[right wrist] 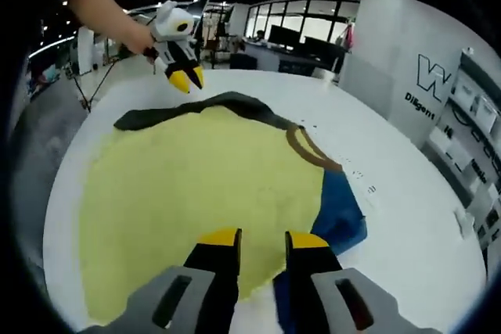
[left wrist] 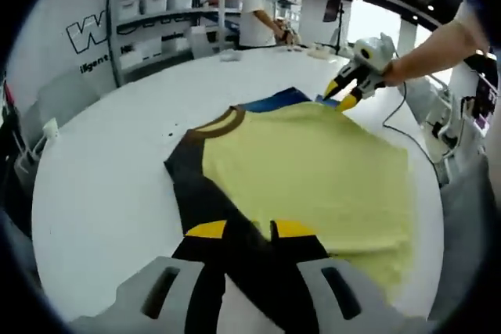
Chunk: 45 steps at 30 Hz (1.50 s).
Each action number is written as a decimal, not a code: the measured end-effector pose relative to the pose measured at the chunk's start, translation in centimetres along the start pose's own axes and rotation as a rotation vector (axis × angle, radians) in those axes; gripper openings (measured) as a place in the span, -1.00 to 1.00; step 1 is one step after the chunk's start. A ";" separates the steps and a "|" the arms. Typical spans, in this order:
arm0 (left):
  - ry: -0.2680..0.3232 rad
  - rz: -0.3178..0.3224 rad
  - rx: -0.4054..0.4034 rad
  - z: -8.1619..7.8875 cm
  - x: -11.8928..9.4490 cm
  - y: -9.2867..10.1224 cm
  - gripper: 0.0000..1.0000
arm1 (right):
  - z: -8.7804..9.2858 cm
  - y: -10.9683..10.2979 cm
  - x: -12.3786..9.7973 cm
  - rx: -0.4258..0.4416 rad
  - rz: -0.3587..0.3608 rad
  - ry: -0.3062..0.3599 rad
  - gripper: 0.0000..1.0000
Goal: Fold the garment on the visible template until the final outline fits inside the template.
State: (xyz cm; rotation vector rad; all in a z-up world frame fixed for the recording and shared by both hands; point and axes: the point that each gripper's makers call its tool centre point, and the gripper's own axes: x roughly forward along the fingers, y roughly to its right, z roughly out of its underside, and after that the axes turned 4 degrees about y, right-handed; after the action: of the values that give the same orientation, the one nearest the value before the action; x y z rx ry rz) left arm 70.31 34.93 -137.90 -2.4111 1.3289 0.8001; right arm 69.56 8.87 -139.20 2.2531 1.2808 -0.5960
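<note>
A yellow T-shirt with black sleeves and a brown collar lies flat on the white table. A blue template pokes out from under it near the collar. My left gripper is open, hovering over one black sleeve. On the opposite side my right gripper is open at the shirt's edge, beside the template corner. A hand holds each gripper.
The white table has bare surface on the collar side. Shelves with bins stand behind it, and a person stands at the far end. Cables and stands sit past the right edge.
</note>
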 end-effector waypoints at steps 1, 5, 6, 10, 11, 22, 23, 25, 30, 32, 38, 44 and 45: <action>0.006 0.007 0.014 0.1 -0.2 0.5 -0.55 | 0.2 -0.7 -0.2 -0.008 -0.006 -0.009 -0.60; 0.023 0.036 0.025 1.1 -1.1 2.6 -0.52 | 0.7 -3.5 -0.9 -0.024 -0.029 -0.007 -0.56; 0.020 0.044 0.034 1.6 -1.4 3.2 -0.53 | 1.0 -4.3 -1.2 -0.026 -0.034 -0.010 -0.55; 0.015 0.077 0.049 3.0 -2.4 5.5 -0.56 | 1.5 -6.9 -2.3 -0.008 -0.055 -0.006 -0.52; -0.003 0.085 0.076 3.8 -2.7 6.1 -0.56 | 1.8 -7.8 -2.6 -0.009 -0.067 -0.010 -0.52; -0.070 0.176 0.145 8.6 -5.5 11.5 -0.66 | 3.9 -14.1 -4.6 -0.031 -0.139 -0.051 -0.52; -0.080 0.177 0.162 8.9 -5.7 11.7 -0.67 | 4.0 -14.5 -4.8 -0.034 -0.144 -0.055 -0.52; -0.099 0.183 0.175 9.7 -5.9 12.2 -0.69 | 4.4 -15.4 -5.1 -0.041 -0.157 -0.062 -0.54; -0.140 0.203 0.214 11.3 -6.3 13.1 -0.81 | 5.2 -16.6 -5.6 -0.051 -0.170 -0.087 -0.59; -0.166 0.200 0.232 12.1 -6.3 13.1 -0.82 | 5.3 -16.7 -5.8 -0.051 -0.168 -0.091 -0.60; -0.171 0.163 0.248 12.2 -6.3 12.2 -0.89 | 6.1 -16.9 -6.3 -0.054 -0.167 -0.111 -0.63; -0.176 0.161 0.276 12.1 -6.1 12.3 -0.87 | 6.7 -17.3 -6.4 -0.070 -0.180 -0.133 -0.68; -0.178 0.161 0.279 12.1 -6.1 12.3 -0.86 | 6.8 -17.4 -6.4 -0.071 -0.183 -0.140 -0.69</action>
State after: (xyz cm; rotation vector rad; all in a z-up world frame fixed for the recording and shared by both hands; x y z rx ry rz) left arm 53.30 38.32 -143.85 -1.9924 1.4681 0.7886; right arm 50.49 8.31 -144.18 2.0132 1.4224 -0.7473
